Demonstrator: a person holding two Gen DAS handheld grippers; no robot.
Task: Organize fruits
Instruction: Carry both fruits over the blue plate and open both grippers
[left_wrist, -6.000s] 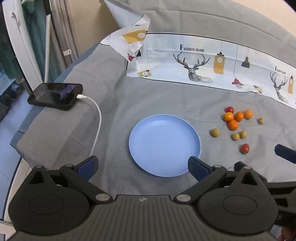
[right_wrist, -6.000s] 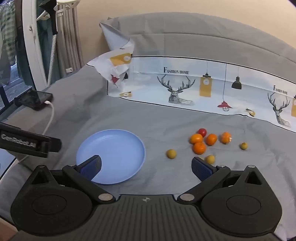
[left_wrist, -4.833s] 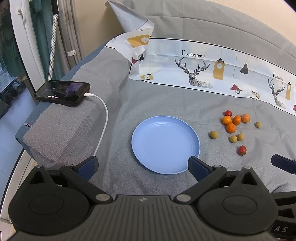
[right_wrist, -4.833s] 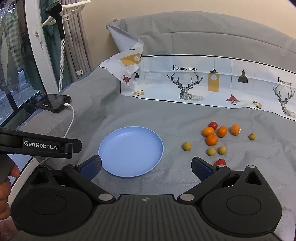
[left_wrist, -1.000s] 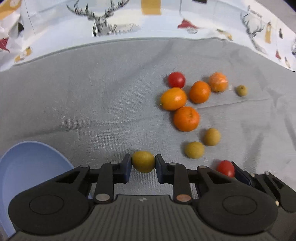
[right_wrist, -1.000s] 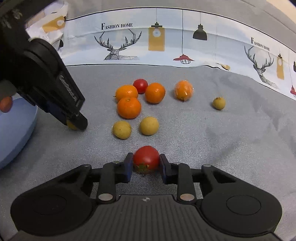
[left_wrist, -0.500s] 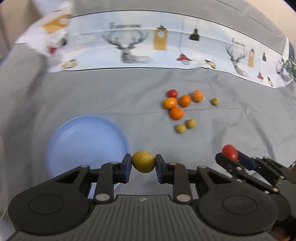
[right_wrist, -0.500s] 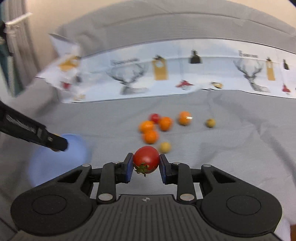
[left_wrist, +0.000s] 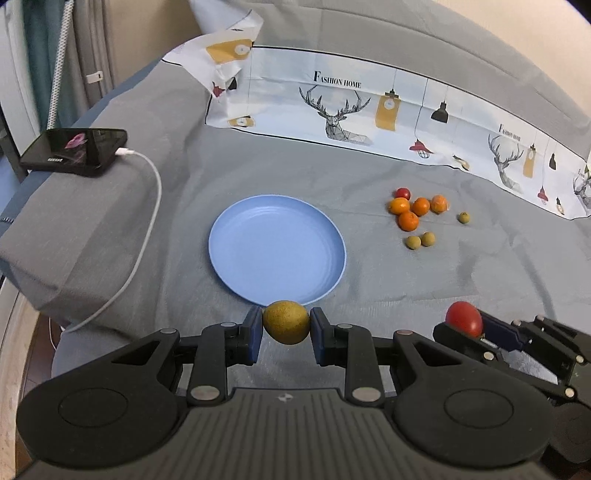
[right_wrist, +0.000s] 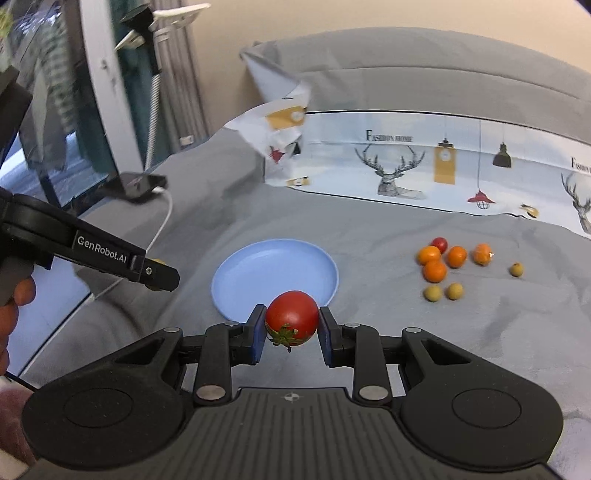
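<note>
Two grips: left gripper (left_wrist: 286, 328) clamps a round yellow-green fruit (left_wrist: 286, 322), right gripper (right_wrist: 291, 325) clamps a red tomato w/ green calyx (right_wrist: 291, 318), both above the round blue plastic plate (left_wrist: 277, 240)'s near rim; calyx shows in right-wrist view only.

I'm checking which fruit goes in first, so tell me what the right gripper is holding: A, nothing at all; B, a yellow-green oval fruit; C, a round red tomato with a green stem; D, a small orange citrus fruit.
C: in the right wrist view the right gripper has its blue pads pressed on both sides of a round red tomato with a green stem, held in front of the round light-blue plastic plate.
</note>
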